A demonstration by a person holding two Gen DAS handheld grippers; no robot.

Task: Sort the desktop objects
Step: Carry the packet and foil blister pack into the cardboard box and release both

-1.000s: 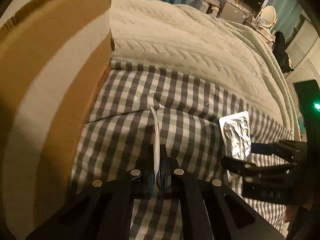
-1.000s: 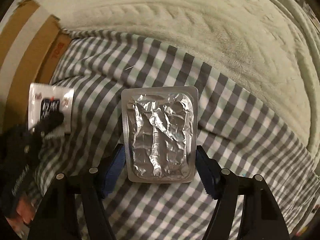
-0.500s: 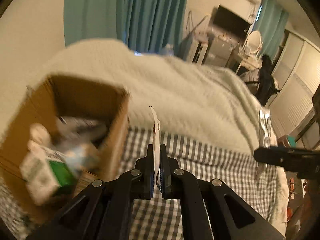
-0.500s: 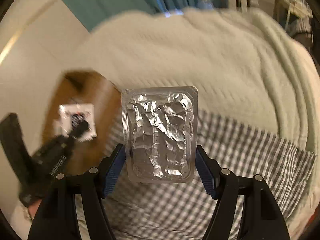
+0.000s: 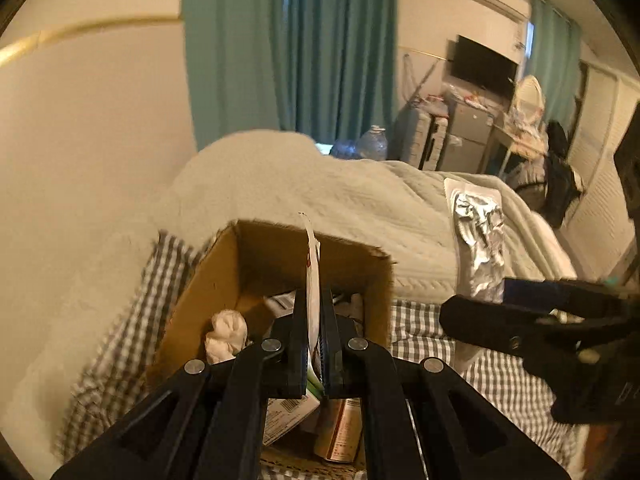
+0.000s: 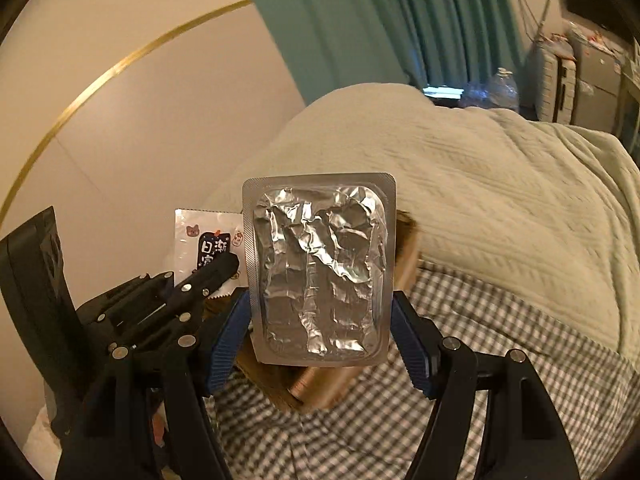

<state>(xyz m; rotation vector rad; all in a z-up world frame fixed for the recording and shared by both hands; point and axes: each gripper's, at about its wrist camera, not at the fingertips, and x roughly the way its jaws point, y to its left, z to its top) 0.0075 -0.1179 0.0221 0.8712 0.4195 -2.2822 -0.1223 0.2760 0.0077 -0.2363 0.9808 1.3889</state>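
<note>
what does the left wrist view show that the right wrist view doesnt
Only the left wrist view looks into the open cardboard box, with a crumpled white wad and cartons inside. Only the right wrist view shows the printed face of the sachet that the left gripper pinches. Both show the foil blister pack held in the right gripper, the checked cloth and the teal curtain.
</note>
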